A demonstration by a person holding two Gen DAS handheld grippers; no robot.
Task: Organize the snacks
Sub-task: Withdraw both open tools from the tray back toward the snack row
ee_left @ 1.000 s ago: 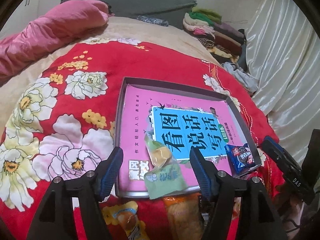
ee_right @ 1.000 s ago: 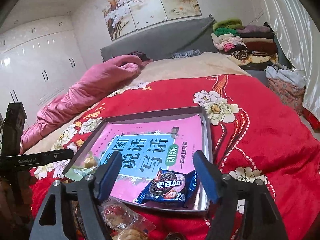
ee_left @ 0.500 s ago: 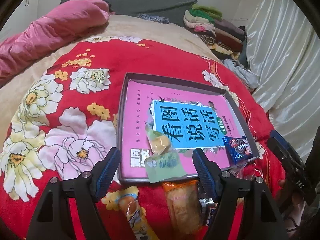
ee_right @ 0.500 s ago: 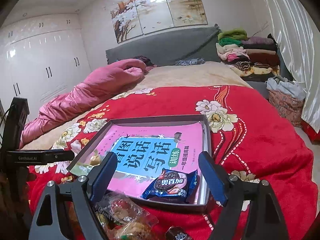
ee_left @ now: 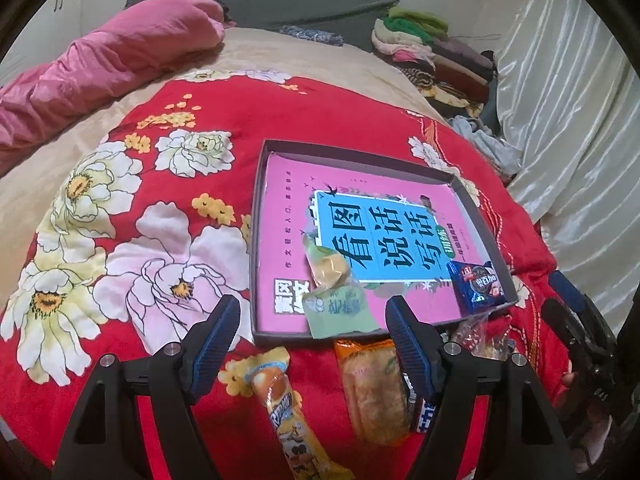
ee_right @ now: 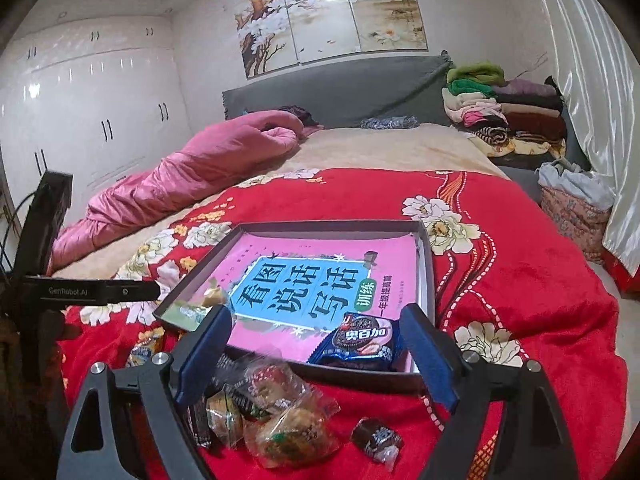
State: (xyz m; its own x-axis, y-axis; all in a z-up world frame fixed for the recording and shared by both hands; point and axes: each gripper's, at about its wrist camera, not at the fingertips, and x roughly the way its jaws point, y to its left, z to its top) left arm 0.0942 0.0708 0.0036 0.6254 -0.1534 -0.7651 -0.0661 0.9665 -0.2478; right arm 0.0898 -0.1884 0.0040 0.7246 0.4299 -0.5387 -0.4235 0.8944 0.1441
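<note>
Snacks are partly sorted, we judge: two lie in the tray (ee_left: 360,156), the rest wait on the red blanket (ee_left: 240,120) before its near edge. We hold both tongs clear of everything. Our left gripper (ee_left: 312,332) stands wide with nothing between its pads. Our right gripper (ee_right: 316,348) is opening wider as we look, and it too grips nothing; the loose packets only show through its gap.

Inside the tray, on the pink book (ee_right: 320,280), the green packet (ee_left: 336,312) hangs over the near wall toward the left corner, and the blue cookie pack (ee_right: 356,340) rests in the near right corner against the wall.

We take the step in hand to be choosing the next packet. That move calls for lowering one open gripper over a single packet, closing on its crinkly wrapper without catching a neighbour, then lifting it over the low wall.

Our left view shows what the right hides: a long yellow stick (ee_left: 280,400) and an orange cake pack (ee_left: 372,392) lying side by side just before the tray. Our right view shows the heap that the left barely catches: clear-wrapped pastries (ee_right: 280,412) piled together and a small dark candy (ee_right: 376,436) a little apart. It also shows the wardrobe (ee_right: 100,120) and wall paintings (ee_right: 332,20).
</note>
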